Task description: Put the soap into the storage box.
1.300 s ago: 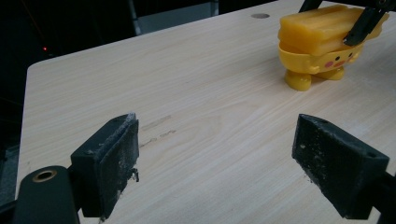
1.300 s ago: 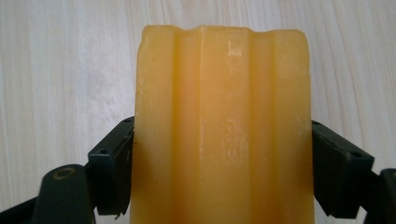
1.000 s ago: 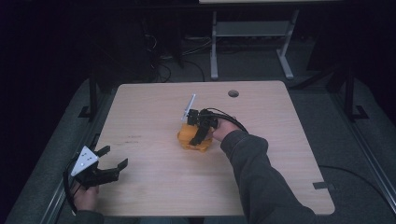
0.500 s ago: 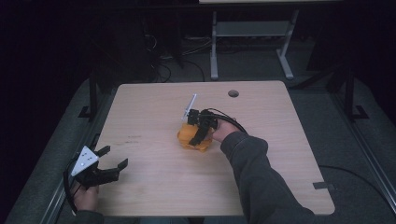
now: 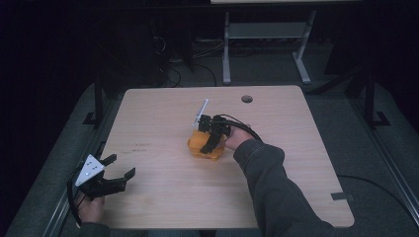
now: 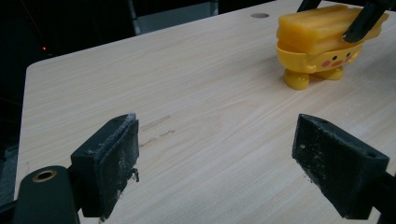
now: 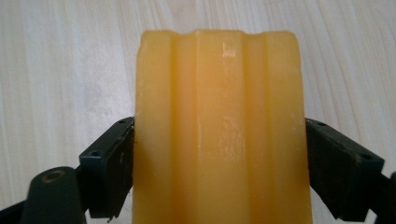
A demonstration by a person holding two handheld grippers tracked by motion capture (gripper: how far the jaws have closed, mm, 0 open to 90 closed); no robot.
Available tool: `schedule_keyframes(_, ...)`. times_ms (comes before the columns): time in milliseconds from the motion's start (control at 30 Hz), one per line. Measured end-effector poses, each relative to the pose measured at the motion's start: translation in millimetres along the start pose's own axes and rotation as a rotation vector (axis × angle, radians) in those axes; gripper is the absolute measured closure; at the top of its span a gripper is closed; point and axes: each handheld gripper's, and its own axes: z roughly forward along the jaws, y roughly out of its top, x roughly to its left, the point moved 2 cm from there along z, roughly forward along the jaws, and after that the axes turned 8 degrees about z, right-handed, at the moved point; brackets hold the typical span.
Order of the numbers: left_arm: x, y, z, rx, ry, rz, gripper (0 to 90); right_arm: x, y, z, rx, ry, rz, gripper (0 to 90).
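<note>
High view: a wooden table (image 5: 163, 118) bearing a yellow toy (image 5: 203, 146) near its centre, with the right gripper (image 5: 213, 134) lowered onto the toy from above and the person's right hand (image 5: 238, 138) and dark sleeve (image 5: 276, 187) reaching in from the lower right. Right gripper view: the 2 black jaws press against opposite sides of the toy's ridged yellow lid (image 7: 219, 126), closed on it with pads touching the plastic. Left gripper view: the toy (image 6: 322, 44) stands upright on 2 small feet at the far right of the table, showing a face with pink cheeks below the ridged lid; a jaw of the other gripper rests against the lid's upper right edge. The left gripper (image 5: 116, 173) sits at the table's near left corner, well apart from the toy, its jaws spread wide with nothing between them but bare tabletop. A round hole (image 5: 246, 98) lies near the table's far edge.
</note>
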Motion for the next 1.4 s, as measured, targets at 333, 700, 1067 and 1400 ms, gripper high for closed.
schedule_keyframes(333,-0.6,0.2,0.3,-0.004,0.000,-0.006,13.9,1.8,-3.7,-11.8,-0.025,0.001,0.003,16.3)
schedule_keyframes(700,-1.1,0.3,1.1,-0.008,-0.001,-0.008,13.9,2.1,-11.6,-26.2,-0.062,-0.011,0.013,16.6)
schedule_keyframes(1067,-1.3,0.2,0.7,0.003,-0.002,-0.002,13.9,1.8,-24.2,-44.8,-0.093,-0.036,0.025,16.7)
schedule_keyframes(1400,-1.8,0.1,1.1,0.003,-0.001,-0.002,13.9,1.9,-37.2,-57.6,-0.115,-0.057,0.034,16.8)
